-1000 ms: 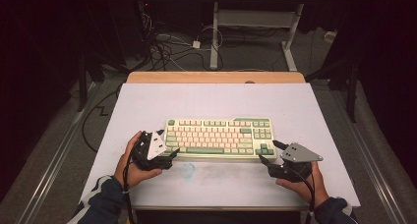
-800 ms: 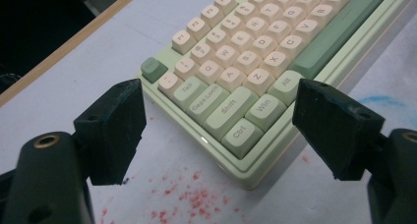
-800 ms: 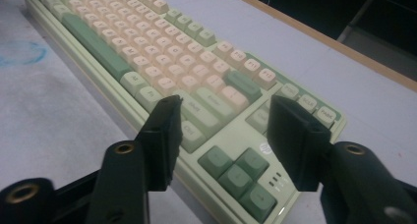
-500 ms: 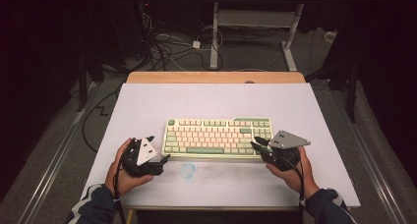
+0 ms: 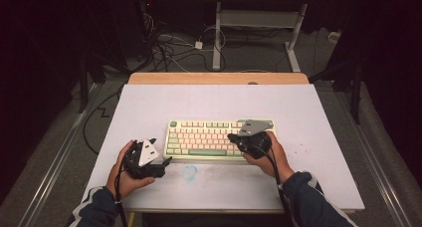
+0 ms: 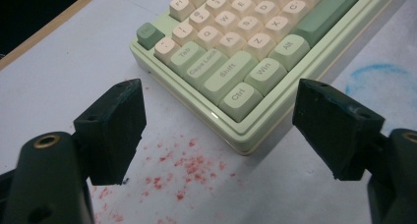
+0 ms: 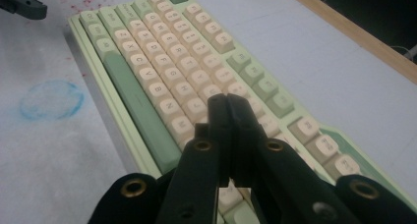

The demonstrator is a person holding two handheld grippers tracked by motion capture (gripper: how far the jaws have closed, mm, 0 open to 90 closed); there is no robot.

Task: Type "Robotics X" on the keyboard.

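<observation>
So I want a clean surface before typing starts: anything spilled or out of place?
Yes. Red speckles stain the table cover by the keyboard's Ctrl corner, and a smudged blue ring sits in front of it. The keyboard lies straight and looks undamaged.

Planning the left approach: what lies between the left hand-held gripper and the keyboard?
Just bare white table with red specks, per the left gripper view, before the keyboard; left hand-held gripper open.

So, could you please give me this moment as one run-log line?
left tongs: open, off keyboard corner | right tongs: shut, over right-side keys | table: blue ring, red specks
</observation>
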